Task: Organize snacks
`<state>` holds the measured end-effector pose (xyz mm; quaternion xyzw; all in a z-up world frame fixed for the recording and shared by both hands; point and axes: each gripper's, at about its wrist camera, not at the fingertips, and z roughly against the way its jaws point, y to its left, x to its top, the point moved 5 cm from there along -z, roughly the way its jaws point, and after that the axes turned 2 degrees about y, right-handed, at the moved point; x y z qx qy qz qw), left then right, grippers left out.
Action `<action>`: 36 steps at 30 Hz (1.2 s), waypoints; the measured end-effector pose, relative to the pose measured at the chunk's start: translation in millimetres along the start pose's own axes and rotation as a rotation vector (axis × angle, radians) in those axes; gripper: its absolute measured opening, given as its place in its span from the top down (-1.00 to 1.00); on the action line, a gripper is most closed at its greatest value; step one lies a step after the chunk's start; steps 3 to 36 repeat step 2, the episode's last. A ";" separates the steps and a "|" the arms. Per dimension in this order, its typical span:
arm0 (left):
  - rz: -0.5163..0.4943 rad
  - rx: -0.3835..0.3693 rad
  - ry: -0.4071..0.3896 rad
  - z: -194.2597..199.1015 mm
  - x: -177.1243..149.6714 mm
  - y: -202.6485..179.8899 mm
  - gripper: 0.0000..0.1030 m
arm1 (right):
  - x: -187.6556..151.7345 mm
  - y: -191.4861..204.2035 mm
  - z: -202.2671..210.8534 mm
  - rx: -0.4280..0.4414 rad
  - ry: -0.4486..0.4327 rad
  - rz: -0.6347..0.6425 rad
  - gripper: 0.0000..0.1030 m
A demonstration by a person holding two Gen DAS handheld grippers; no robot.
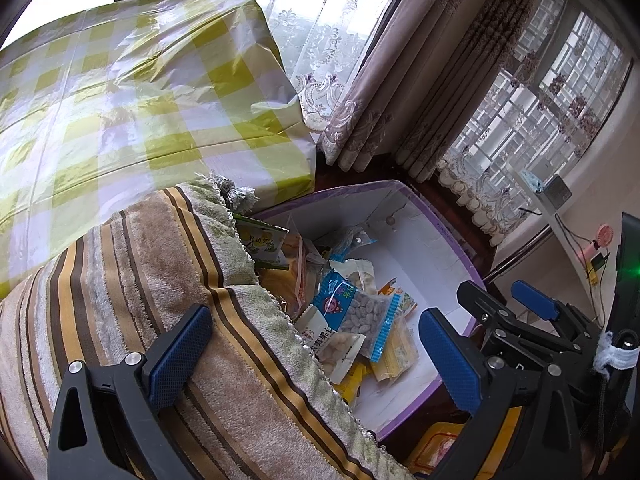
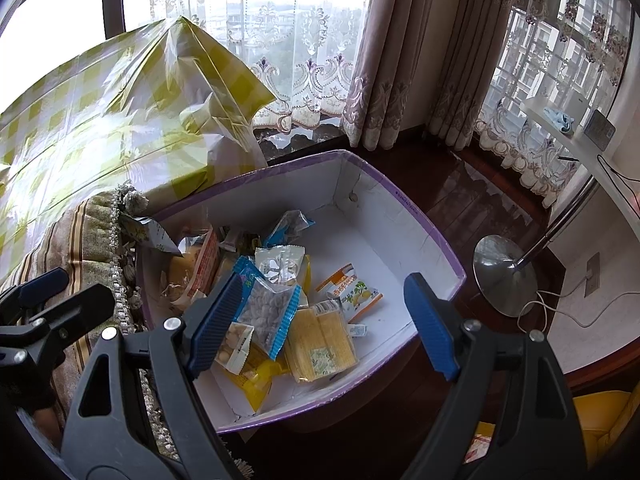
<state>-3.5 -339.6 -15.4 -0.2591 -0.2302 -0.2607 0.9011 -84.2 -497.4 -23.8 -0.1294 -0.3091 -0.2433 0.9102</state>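
You had both tongs poised above the purple-rimmed box (image 2: pixel 420 216) on the dark floor, where the snacks lay heaped at the end nearest the striped cushion (image 1: pixel 120 280). Your right gripper (image 2: pixel 324 312) stood released, jaws wide with nothing between the pads, and your left gripper (image 1: pixel 316 348) hung just as slack over the cushion's edge, also grasping nothing. The blue-edged packet of pale nuts (image 2: pixel 268 308) sat on top of the heap, so it was probably the sensible first pick. To do it well, you needed to come down squarely over that packet, pinch it near a sealed edge rather than across the nuts, and avoid dragging the yellow cracker pack (image 2: pixel 320 344) lying just beside it.
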 end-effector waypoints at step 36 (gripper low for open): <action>0.000 0.000 0.003 -0.2 0.6 -0.6 -1.00 | -1.3 1.0 -0.4 -0.002 0.003 0.000 -0.64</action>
